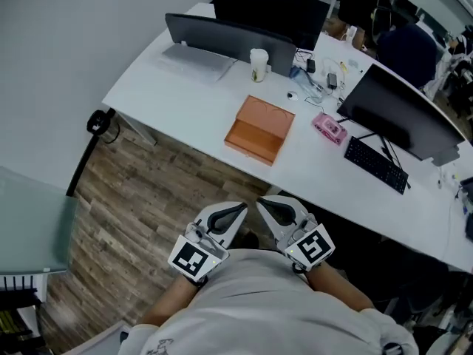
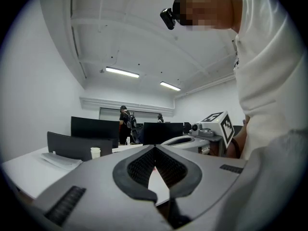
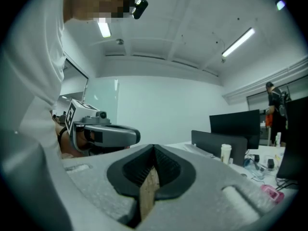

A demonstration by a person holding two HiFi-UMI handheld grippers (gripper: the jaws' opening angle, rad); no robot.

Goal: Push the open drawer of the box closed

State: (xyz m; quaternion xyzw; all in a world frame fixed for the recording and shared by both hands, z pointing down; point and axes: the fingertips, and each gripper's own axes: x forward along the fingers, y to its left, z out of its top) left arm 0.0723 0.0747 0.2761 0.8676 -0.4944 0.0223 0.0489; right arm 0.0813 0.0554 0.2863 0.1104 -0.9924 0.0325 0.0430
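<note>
Head view: left claw (image 1: 241, 208), right claw (image 1: 261, 203) closed, held level.

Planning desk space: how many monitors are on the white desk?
3 monitors: a black one at the far edge, a grey one nearer, behind the cup, and a black one at right by the keyboard. Others may be out of frame.

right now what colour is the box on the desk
Orange-brown; the box shows best in the head view.

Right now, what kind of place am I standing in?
Probably an open-plan office: a long white desk carrying several monitors and a keyboard, with strip lights on the ceiling.
</note>
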